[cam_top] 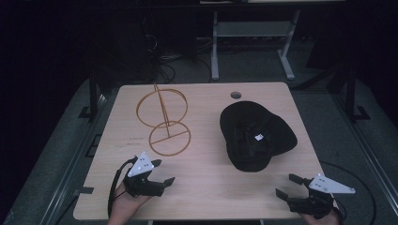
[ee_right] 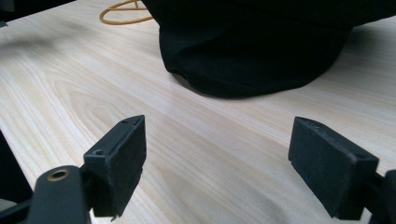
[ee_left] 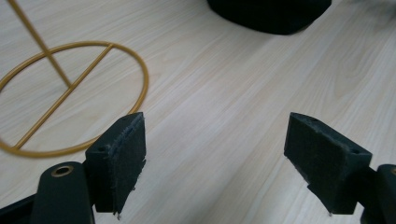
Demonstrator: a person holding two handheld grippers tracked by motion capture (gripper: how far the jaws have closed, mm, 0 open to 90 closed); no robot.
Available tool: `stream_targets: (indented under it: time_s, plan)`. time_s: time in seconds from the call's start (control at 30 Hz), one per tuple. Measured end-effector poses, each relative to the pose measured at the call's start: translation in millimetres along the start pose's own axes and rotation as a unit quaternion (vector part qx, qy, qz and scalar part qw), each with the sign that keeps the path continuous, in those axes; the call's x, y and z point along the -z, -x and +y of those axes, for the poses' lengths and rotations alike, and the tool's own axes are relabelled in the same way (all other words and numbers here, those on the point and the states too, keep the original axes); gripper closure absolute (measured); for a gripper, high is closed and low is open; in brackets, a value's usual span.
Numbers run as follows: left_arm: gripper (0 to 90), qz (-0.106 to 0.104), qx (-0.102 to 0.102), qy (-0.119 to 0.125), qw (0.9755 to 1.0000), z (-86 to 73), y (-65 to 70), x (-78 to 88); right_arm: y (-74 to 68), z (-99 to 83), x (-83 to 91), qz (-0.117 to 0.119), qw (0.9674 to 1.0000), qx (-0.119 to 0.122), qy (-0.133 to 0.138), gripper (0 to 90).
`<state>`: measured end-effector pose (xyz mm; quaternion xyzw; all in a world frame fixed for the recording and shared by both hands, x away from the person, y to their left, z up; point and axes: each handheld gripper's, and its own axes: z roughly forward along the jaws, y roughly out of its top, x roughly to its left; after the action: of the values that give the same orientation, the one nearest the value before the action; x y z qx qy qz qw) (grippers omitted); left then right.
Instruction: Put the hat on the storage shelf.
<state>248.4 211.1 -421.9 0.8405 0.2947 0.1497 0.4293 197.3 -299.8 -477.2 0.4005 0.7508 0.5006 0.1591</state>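
Observation:
A black cap [cam_top: 256, 135] lies upside down on the right half of the wooden table [cam_top: 206, 183], its inside and a small white label facing up. A gold wire stand [cam_top: 164, 119] with a round base and a tilted ring on a thin rod stands on the left half. My left gripper [cam_top: 162, 171] rests near the front left, open, just below the stand's base [ee_left: 70, 93]. At the front right corner my right gripper [cam_top: 288, 185] is open and points at the cap [ee_right: 252, 46]. Both hold nothing.
A round cable hole [cam_top: 235, 95] sits near the table's far edge. Beyond the table stand a white desk frame [cam_top: 251, 42] and tangled cables [cam_top: 162, 56] on a dark floor. Bare wood lies between the two grippers.

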Motion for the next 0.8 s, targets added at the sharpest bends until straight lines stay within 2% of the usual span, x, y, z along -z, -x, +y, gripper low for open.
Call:
stream_targets:
  time_s: [0.17, 0.33, 0.37, 0.43, 0.53, 0.57, 0.6, 0.63, 0.7, 0.77, 0.8]
  plan:
    - [20.2, -0.01, -0.005, 0.001, 0.9999, 5.6, 2.0, -6.1, 3.6, -1.8, 0.8, 0.003, 0.9999, -0.01, 0.004, 18.7]
    - [20.3, -0.031, -0.031, 0.006, 0.999, 21.2, 12.3, -12.4, 0.4, -1.4, 2.9, -0.004, 0.9999, -0.009, 0.005, 18.6]
    - [20.3, -0.039, -0.031, 0.012, 0.9987, 24.6, 14.3, -12.9, -0.1, -1.3, 2.9, -0.004, 0.9999, -0.009, 0.006, 18.6]
    - [20.1, -0.066, -0.018, 0.027, 0.9973, 32.0, 16.0, -12.8, -0.8, -1.2, 2.8, -0.005, 0.9999, -0.009, 0.004, 18.6]
    - [19.1, -0.077, -0.018, 0.033, 0.9963, 39.9, 19.1, -13.7, -0.9, -1.0, 2.6, -0.005, 0.9999, -0.011, 0.004, 18.6]
    - [18.8, -0.084, -0.025, 0.035, 0.9956, 48.7, 23.2, -14.9, -0.2, -1.2, 1.7, -0.003, 0.9999, -0.013, 0.006, 18.6]
    - [18.8, -0.084, -0.025, 0.035, 0.9956, 48.7, 23.2, -14.9, 0.7, -1.4, 0.9, -0.001, 0.9999, -0.013, 0.006, 18.6]
    - [18.8, -0.09, -0.037, 0.036, 0.9946, 59.5, 27.4, -16.9, 1.4, -1.6, -0.1, 0.001, 0.9998, -0.017, 0.006, 18.6]
    - [18.5, -0.094, -0.051, 0.031, 0.9938, 70.8, 31.7, -19.5, 3.2, -1.6, -2.6, 0.003, 0.9998, -0.02, 0.003, 18.5]
    - [18.2, -0.097, -0.076, 0.028, 0.992, 85.7, 38.3, -22.5, 3.3, -1.3, -3.7, 0.005, 0.9998, -0.021, 0.004, 18.6]
    - [18.2, -0.097, -0.076, 0.028, 0.992, 85.7, 38.3, -22.5, 3.1, -1.1, -4.0, 0.005, 0.9998, -0.02, 0.004, 18.6]
